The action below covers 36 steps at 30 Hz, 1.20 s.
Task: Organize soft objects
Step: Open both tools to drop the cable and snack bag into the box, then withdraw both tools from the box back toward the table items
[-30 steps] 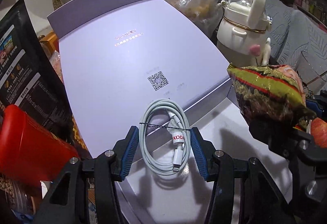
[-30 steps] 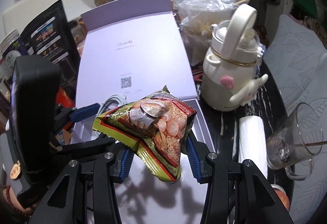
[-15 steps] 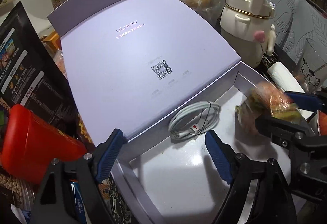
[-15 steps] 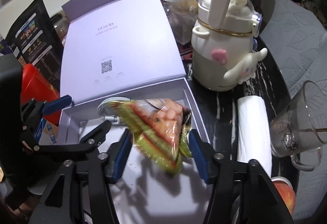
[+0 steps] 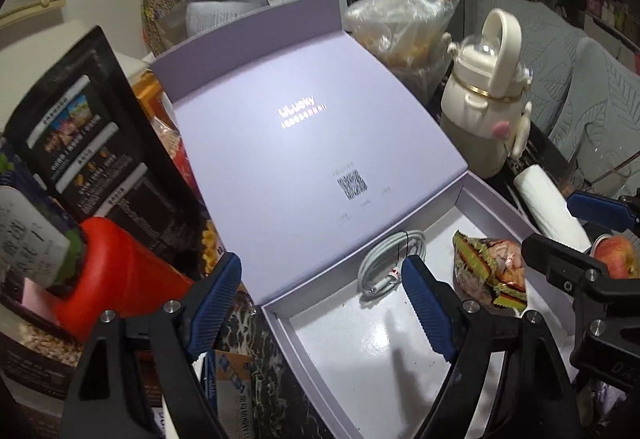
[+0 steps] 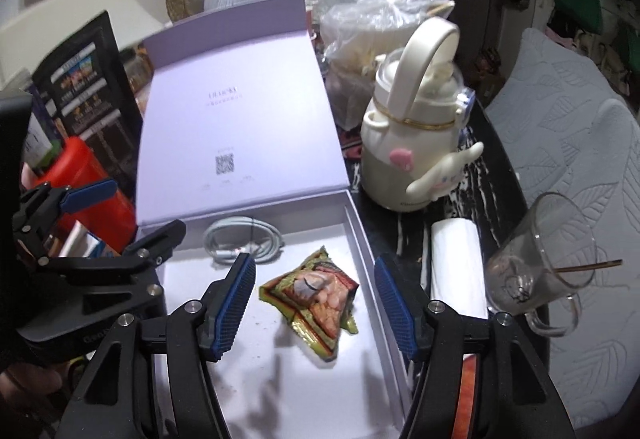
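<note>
Cluttered bench (image 6: 496, 175): a lavender box (image 6: 372, 251) holds a coiled cable (image 6: 244, 239) beside a snack packet (image 6: 316, 291). Left gripper (image 5: 320, 303) fingers spread, empty; right gripper (image 6: 316, 299) fingers are opening above the packet, clear of it.

The worktop (image 6: 496, 175) is dark with white marble veins, and an open lilac box (image 6: 372, 259) lies directly on it with its lid folded back. Just beside the box, on its right in the right wrist view, lies a white roll (image 6: 456, 263), and beyond this roll stands a cream kettle-shaped bottle (image 6: 416, 143) with a pink heart, near the box's far right corner. A glass mug (image 6: 536, 271) stands further right of the roll, an apple (image 5: 614, 255) lies near the roll, and a red container (image 5: 120, 271) stands on the box's left side.
</note>
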### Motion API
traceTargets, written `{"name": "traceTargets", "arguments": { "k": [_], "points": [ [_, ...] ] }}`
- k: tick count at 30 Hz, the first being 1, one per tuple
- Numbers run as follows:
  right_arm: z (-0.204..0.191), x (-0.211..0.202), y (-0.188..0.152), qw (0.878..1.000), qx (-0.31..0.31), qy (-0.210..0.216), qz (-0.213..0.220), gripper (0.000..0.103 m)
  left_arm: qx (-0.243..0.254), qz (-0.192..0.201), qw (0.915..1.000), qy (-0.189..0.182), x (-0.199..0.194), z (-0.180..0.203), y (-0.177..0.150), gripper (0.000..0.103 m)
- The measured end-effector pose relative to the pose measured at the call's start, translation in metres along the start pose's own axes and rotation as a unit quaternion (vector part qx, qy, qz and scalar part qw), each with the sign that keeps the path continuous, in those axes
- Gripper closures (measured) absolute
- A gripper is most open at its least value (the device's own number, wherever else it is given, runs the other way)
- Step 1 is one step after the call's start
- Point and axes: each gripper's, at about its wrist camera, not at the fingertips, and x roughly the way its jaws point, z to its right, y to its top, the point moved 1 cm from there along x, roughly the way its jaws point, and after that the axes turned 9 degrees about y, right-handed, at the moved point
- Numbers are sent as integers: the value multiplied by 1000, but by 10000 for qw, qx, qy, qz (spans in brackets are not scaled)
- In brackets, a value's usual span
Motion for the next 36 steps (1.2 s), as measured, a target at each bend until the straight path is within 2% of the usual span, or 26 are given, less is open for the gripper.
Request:
{"name": "traceTargets", "arguments": {
  "k": [5,10,23,29,31,33,35,36],
  "points": [
    [-9,-30,7,9995,-79,18,303,41,-60,267,9996,7,-27,-12,6,20],
    [-19,-65,12,9972,-206,-161,706,41,-135,614,9980,77,-60,-24,15,20],
    [-42,-153,16,9899,-419,-192,1339,40,-344,1188,9922,-141,-144,-43,23,20],
    [-55,-188,6,9855,-560,-281,1577,36,-433,1420,9888,-121,-180,-51,13,20],
    [-59,-201,1,9837,-638,-298,1655,30,-428,1562,9867,-111,-194,-52,9,20],
    [-64,-210,-4,9813,-708,-404,1746,24,-445,1689,9845,-133,-209,-53,5,18],
    [-67,-222,-11,9779,-718,-513,1897,21,-451,1790,9827,-138,-223,-52,0,4],
    [-68,-226,-15,9770,-720,-539,1935,17,-455,1820,9822,-114,-229,-52,-2,1]
  ]
}}
